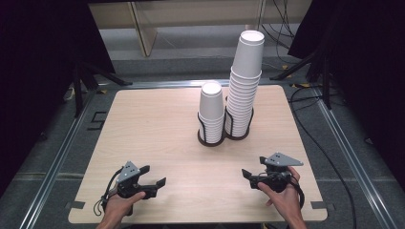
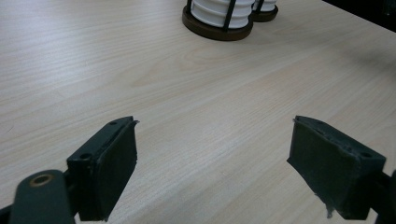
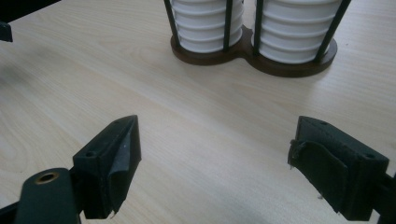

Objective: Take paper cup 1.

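While your grippers rest low on the bench (image 1: 157,129): two cup stacks, one holder.
Left gripper (image 1: 155,183) and right gripper (image 1: 249,175) jaws apart, empty; short stack (image 1: 211,112) and tall stack (image 1: 244,81) stand upright in holder (image 1: 224,137), mid-bench, well beyond both.

pale wooden table (image 1: 157,138), grey floor (image 1: 363,157)

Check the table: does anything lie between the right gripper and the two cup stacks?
Nothing visible does. Bare table lies between the open right gripper and the short stack and tall stack.
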Available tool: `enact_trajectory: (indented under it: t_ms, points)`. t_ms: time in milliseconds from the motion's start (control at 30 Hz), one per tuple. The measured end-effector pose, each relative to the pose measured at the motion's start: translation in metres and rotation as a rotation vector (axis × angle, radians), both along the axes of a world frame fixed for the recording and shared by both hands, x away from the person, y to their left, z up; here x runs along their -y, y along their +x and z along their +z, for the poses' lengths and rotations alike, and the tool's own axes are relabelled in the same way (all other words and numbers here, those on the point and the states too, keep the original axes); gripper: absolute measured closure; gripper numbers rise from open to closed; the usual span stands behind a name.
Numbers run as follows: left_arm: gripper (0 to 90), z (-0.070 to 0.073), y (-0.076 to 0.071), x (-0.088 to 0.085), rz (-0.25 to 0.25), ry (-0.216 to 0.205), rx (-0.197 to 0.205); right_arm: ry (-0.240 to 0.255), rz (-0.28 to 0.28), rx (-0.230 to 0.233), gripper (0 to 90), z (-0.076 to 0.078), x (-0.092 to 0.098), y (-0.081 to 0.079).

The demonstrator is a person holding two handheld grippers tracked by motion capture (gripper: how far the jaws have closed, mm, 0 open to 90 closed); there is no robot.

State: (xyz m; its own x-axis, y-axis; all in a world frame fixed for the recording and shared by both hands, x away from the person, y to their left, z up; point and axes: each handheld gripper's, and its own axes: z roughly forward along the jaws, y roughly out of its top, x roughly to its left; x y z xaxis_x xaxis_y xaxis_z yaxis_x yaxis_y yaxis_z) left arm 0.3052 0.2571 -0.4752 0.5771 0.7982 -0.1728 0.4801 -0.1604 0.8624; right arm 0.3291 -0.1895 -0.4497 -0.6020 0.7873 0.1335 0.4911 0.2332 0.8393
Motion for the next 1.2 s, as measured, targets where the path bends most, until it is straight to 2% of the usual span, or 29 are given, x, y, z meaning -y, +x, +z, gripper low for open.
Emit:
enact_trajectory:
  t_ms: [100, 133, 167, 200, 267, 300, 333, 367, 400, 433, 533, 567, 600, 700, 733, 767, 800, 833, 867, 967, 1033, 1067, 1100, 1133, 1167, 1200]
  points:
    - [14.6, 0.0, 0.0, -0.001, -0.002, 0.006, 0.0, -0.014, 0.011, 0.025, 17.2, 0.002, -0.002, 0.002]
    - [14.6, 0.0, 0.0, -0.001, -0.003, 0.008, -0.001, -0.007, 0.008, 0.013, 17.3, 0.003, -0.003, 0.002]
    - [14.6, 0.0, 0.0, -0.001, -0.003, 0.01, -0.001, -0.014, 0.011, 0.022, 17.3, 0.003, -0.004, 0.003]
    - [14.6, 0.0, 0.0, -0.001, -0.003, 0.01, -0.001, -0.013, 0.008, 0.002, 17.3, 0.005, -0.005, 0.002]
    - [14.6, -0.001, 0.001, -0.001, -0.011, -0.003, 0.007, -0.012, 0.01, 0.004, 17.7, 0.006, -0.006, 0.003]
    - [14.6, -0.002, 0.001, 0.0, -0.007, -0.01, 0.009, -0.015, 0.03, 0.037, 19.4, 0.008, -0.008, 0.005]
    - [14.6, -0.002, 0.001, 0.0, -0.004, -0.009, 0.008, -0.018, 0.038, 0.038, 20.0, 0.009, -0.009, 0.006]
    - [14.6, -0.002, 0.001, 0.0, -0.003, -0.011, 0.009, 0.004, 0.037, 0.031, 19.9, 0.01, -0.011, 0.006]
    - [14.6, -0.002, 0.001, 0.0, -0.003, -0.011, 0.008, -0.016, 0.043, 0.038, 19.9, 0.013, -0.011, 0.007]
    - [14.6, -0.001, 0.001, 0.0, -0.001, -0.01, 0.007, -0.017, 0.038, 0.033, 19.9, 0.015, -0.013, 0.007]
    - [14.6, -0.001, 0.001, -0.001, -0.004, 0.002, 0.006, -0.032, 0.051, 0.066, 20.0, 0.019, -0.016, 0.012]
    - [14.6, -0.001, 0.001, -0.001, -0.004, 0.002, 0.006, -0.023, 0.046, 0.047, 20.0, 0.021, -0.018, 0.013]
    - [14.6, -0.001, 0.001, -0.001, -0.003, -0.001, 0.008, -0.031, 0.053, 0.065, 20.1, 0.022, -0.019, 0.015]
    - [14.6, -0.001, 0.002, -0.001, -0.002, 0.0, 0.007, -0.028, 0.055, 0.066, 20.4, 0.029, -0.024, 0.019]
    - [14.6, -0.001, 0.002, -0.001, -0.001, -0.001, 0.008, -0.025, 0.058, 0.086, 20.4, 0.031, -0.025, 0.022]
    - [14.6, -0.001, 0.002, -0.001, 0.0, -0.002, 0.008, -0.021, 0.057, 0.079, 20.5, 0.034, -0.027, 0.023]
    - [14.6, -0.001, 0.002, -0.001, -0.001, 0.0, 0.008, -0.027, 0.066, 0.095, 20.5, 0.036, -0.028, 0.026]
    - [14.6, -0.001, 0.001, -0.001, 0.001, 0.002, 0.008, -0.005, 0.071, 0.095, 20.6, 0.038, -0.032, 0.028]
    - [14.6, -0.001, 0.001, -0.001, -0.002, -0.002, 0.01, -0.029, 0.067, 0.119, 20.8, 0.041, -0.032, 0.031]
    - [14.6, -0.001, 0.001, -0.001, -0.001, -0.006, 0.01, -0.017, 0.074, 0.107, 20.8, 0.048, -0.04, 0.037]
    - [14.6, -0.001, 0.001, -0.001, -0.004, -0.003, 0.008, -0.007, 0.076, 0.127, 20.4, 0.053, -0.044, 0.042]
    - [14.6, -0.001, 0.001, -0.001, -0.004, -0.003, 0.008, -0.02, 0.082, 0.13, 20.1, 0.056, -0.045, 0.044]
    - [14.6, -0.001, 0.002, -0.001, -0.004, -0.002, 0.007, -0.014, 0.073, 0.12, 19.9, 0.059, -0.047, 0.045]
    - [14.6, -0.001, 0.001, -0.001, 0.0, 0.011, 0.003, -0.017, 0.078, 0.145, 19.9, 0.061, -0.048, 0.049]
    - [14.6, -0.001, 0.001, -0.001, -0.001, 0.006, 0.003, -0.006, 0.069, 0.132, 19.9, 0.064, -0.05, 0.05]
    - [14.6, -0.001, 0.001, -0.001, -0.001, 0.009, 0.005, -0.01, 0.072, 0.151, 19.7, 0.066, -0.051, 0.053]
